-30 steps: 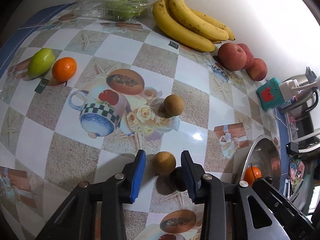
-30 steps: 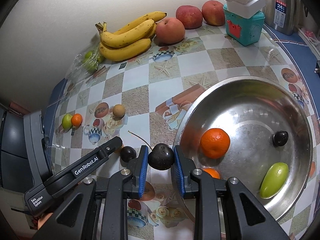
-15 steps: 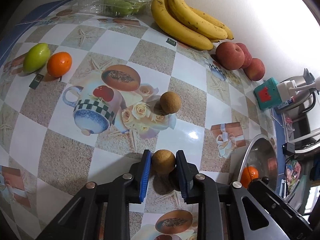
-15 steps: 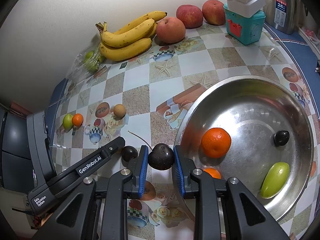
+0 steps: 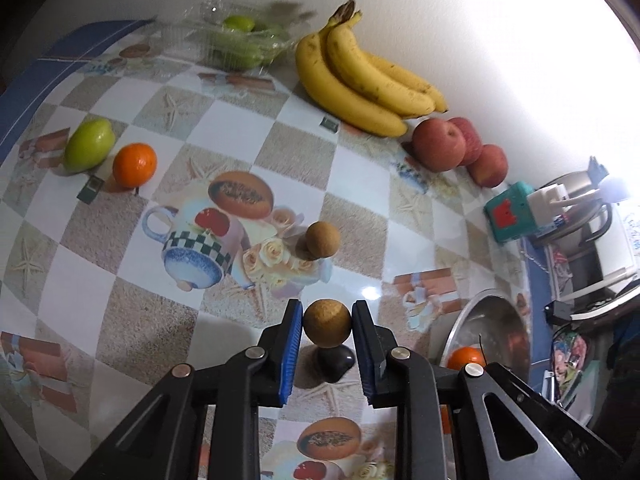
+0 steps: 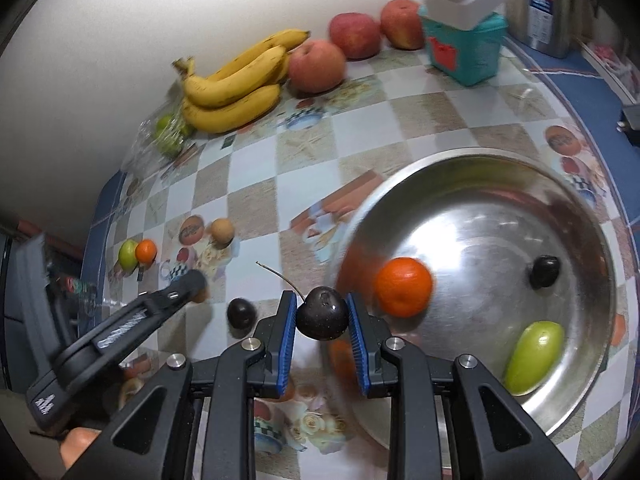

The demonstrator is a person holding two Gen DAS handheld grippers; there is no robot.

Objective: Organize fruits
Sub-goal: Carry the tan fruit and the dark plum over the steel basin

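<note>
My left gripper (image 5: 326, 326) is shut on a round brown fruit (image 5: 327, 323), held just above the table over a dark cherry (image 5: 335, 362). A second brown fruit (image 5: 322, 239) lies further ahead. My right gripper (image 6: 321, 316) is shut on a dark cherry (image 6: 322, 313) with a long stem, beside the rim of the steel bowl (image 6: 408, 172). The bowl holds an orange (image 6: 403, 287), a green fruit (image 6: 534, 356) and a dark cherry (image 6: 544, 271). The left gripper (image 6: 188, 285) shows at the left of the right wrist view.
A green fruit (image 5: 88, 149) and an orange (image 5: 134, 165) lie at the far left. Bananas (image 5: 368, 80), red apples (image 5: 440, 144) and a clear box of green fruit (image 5: 240, 40) line the wall. A teal box (image 5: 508, 216) and a kettle stand right.
My left gripper closed on the brown fruit and lifted it slightly. My right gripper, still holding the cherry, shifted a little towards the bowl.
</note>
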